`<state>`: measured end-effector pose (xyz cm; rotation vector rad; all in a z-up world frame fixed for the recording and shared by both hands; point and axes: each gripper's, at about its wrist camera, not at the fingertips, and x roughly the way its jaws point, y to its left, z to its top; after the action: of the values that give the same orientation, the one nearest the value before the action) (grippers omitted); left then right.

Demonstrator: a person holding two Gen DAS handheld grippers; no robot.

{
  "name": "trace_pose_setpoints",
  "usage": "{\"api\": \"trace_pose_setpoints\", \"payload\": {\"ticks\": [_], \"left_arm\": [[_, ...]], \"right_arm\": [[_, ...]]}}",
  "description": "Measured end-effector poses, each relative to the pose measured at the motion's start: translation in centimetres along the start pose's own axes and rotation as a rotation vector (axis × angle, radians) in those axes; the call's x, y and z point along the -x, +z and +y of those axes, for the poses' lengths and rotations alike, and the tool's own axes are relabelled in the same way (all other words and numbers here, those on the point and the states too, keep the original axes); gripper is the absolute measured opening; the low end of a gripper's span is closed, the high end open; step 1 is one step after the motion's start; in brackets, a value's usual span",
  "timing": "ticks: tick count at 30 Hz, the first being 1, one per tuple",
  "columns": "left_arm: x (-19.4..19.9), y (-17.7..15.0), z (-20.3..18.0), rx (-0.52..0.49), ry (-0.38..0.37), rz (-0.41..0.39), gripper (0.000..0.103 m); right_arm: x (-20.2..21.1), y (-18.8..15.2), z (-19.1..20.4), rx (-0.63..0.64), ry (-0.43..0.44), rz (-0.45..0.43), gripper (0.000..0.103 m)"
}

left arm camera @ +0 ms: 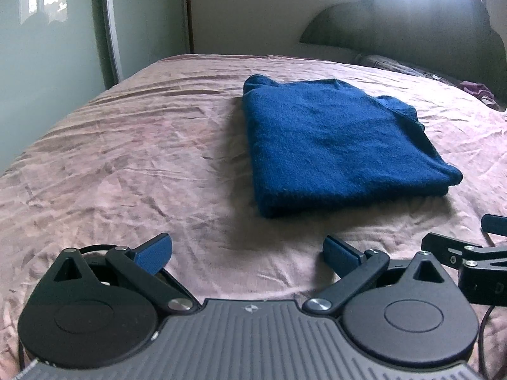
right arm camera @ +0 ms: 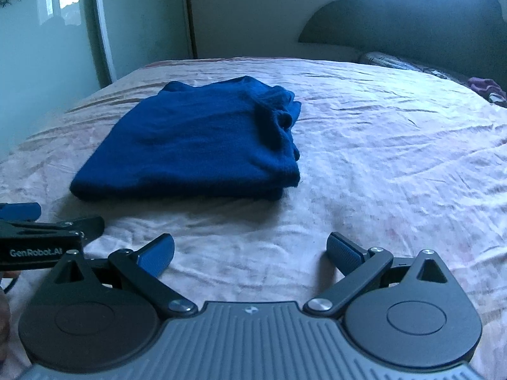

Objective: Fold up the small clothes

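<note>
Landmark for all positions: the blue knit garment (left arm camera: 332, 145), lying on the pink bedsheet (left arm camera: 126, 158) roughly mid-bed.

Garment state: folded into a compact, thick rectangle of at least 2 layers, judged from the stacked edge on its near side. Near and left edges are tidy. The right side, seen from the right wrist view (right arm camera: 196, 139), carries a bunched lump of fabric, possibly a cuff or collar; cannot tell which.

Left gripper (left arm camera: 247, 253): jaws spread wide, nothing between them, hovering short of the garment's near edge, not touching it. Right gripper (right arm camera: 250, 255): likewise spread and empty, also on the near side of the garment, offset to its right. Each gripper shows at the edge of the other's view, so the 2 sit close together.

Step in hand (judgement): folding of this piece looks essentially finished; both tools are clear of it. The next move calls for either tucking the lumpy right edge flat with 1 gripper, or taking a new piece.

Hidden or unclear:
- Underside and far edge of the garment, so layer count is not confirmed.
- A purple cloth (right arm camera: 484, 88) beyond the garment, far right near the dark headboard (left arm camera: 412, 31), is cut off; item type unknown.
- The window above the headboard is overexposed.
</note>
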<state>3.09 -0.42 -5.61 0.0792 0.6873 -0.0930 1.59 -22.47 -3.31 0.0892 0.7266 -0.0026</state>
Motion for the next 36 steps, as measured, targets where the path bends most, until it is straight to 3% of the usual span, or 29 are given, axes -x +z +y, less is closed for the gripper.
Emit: {"api": "trace_pose_setpoints", "payload": {"ticks": [16, 36], "left_arm": [[3.2, 0.5, 0.2, -0.017, 0.009, -0.008, 0.102], [3.3, 0.2, 1.5, 0.025, 0.038, 0.004, 0.102]], "right_arm": [[3.1, 0.8, 0.5, 0.014, 0.035, -0.044, 0.103], [3.6, 0.5, 1.3, 0.051, 0.052, -0.049, 0.103]]}}
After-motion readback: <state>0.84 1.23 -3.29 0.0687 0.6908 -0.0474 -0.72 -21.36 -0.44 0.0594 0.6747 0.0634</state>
